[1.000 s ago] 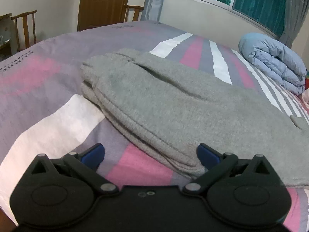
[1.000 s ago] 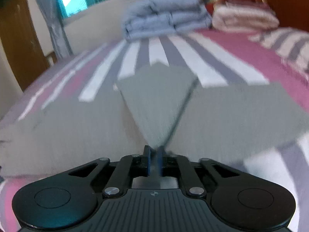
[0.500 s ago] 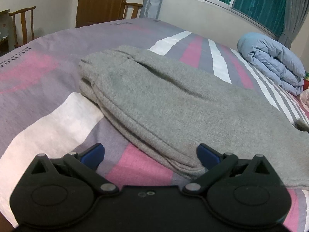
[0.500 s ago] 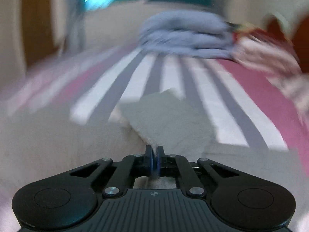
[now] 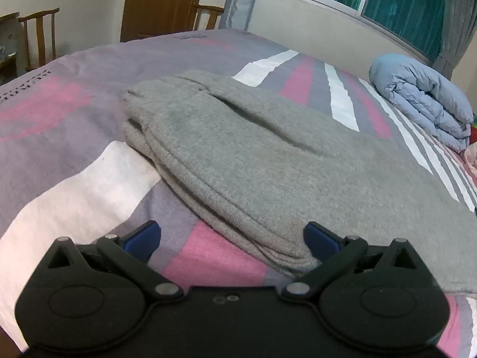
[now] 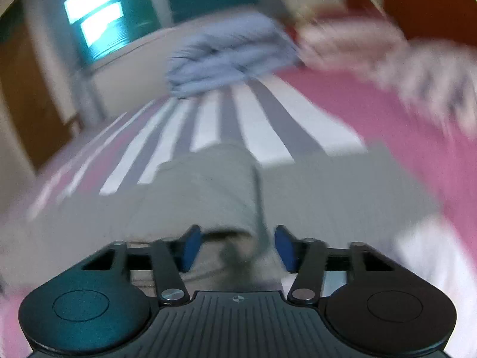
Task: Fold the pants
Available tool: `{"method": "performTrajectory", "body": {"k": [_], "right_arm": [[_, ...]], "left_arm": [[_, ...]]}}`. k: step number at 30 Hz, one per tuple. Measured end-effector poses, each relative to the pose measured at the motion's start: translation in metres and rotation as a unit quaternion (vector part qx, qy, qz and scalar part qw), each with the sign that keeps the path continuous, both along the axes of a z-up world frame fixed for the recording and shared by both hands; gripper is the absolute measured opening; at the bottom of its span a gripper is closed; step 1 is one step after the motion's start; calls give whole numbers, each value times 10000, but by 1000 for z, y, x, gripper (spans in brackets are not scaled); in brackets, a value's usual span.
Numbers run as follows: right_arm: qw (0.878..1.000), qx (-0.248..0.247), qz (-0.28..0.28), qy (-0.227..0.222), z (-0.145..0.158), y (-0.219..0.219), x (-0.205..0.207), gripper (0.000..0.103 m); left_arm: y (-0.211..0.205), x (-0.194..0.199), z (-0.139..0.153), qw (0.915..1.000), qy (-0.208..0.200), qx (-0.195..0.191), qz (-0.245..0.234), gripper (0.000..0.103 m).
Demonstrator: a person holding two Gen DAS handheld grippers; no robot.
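Note:
Grey fleece pants (image 5: 268,161) lie folded lengthwise on the striped bed, waistband end toward the far left. My left gripper (image 5: 231,238) is open, low over the sheet at the pants' near folded edge, its right pad touching the fabric. In the blurred right wrist view, my right gripper (image 6: 237,246) is open, with a raised fold of the grey pants (image 6: 214,185) lying between and ahead of its blue pads (image 6: 190,246).
A folded blue duvet (image 5: 417,101) lies at the far right of the bed (image 5: 74,197) and shows in the right wrist view (image 6: 229,56), beside pink bedding (image 6: 357,47). Wooden chairs (image 5: 38,35) and a door (image 5: 158,3) stand beyond the bed.
My right gripper has opened and let go of the pants fabric it was pinching; that view swung and is blurred. The left gripper has stayed open in nearly the same place.

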State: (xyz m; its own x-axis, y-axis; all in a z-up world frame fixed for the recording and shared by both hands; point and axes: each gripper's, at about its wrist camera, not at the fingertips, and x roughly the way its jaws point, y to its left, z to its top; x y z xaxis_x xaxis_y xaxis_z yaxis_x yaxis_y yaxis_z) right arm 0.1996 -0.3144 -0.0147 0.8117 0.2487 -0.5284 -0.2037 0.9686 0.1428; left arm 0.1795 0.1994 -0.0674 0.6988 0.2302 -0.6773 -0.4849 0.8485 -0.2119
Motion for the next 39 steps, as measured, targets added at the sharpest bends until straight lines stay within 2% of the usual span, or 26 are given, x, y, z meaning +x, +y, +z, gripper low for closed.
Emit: {"method": "performTrajectory", "body": {"k": [4,8,11,13,14,16,17,19,22,24,26,28,31,33,36,39], "right_arm": [[9899,-1090,866,-280,-1,55,8,56],[9749,-1631,1486,-310,-17,96,22,56],[9593,-2102,1866,-264,-42,124,41,56],[9429,-2707,1924,-238,-61,145,46,56],[9342,-3025,1841,-429,-68,153,48,56],[9258,-3255,1849,-518,-73,162,55,55],[9308,-3141,1814,-445,-70,161,61,42],[9477,-2775,1544,-332,-54,151,71,5],[9859,-1397,618,-679,2,106,67,5],[9942,-445,-142,-971,35,61,60,5],[9887,284,-929,-1138,55,12,51,5],[9805,563,-1511,-1124,58,-26,47,5],[9712,866,-2132,-625,33,-79,48,5],[9573,1278,-2591,-57,2,-115,54,5],[9422,1602,-2909,436,-28,-153,48,5],[9335,1946,-2976,454,-33,-182,32,5]], "left_arm": [[-2,-3,7,9999,-13,148,16,97],[-5,-2,12,9993,85,363,-40,97],[0,0,8,9997,118,205,-97,97],[4,0,7,9999,94,52,-92,97],[5,0,6,9999,86,19,-97,97],[5,2,5,9999,91,18,-113,97],[5,3,4,9999,93,20,-125,97],[5,2,3,9999,79,-2,-129,97],[5,2,2,9999,59,-7,-150,97],[5,2,2,9998,55,2,-164,97],[6,1,2,9998,55,-2,-170,97],[5,1,2,9998,56,12,-174,97],[5,1,2,9998,59,13,-187,97],[5,1,2,9998,62,0,-175,97],[5,2,3,9998,92,24,-178,97],[5,3,3,9997,104,28,-199,97]]}}
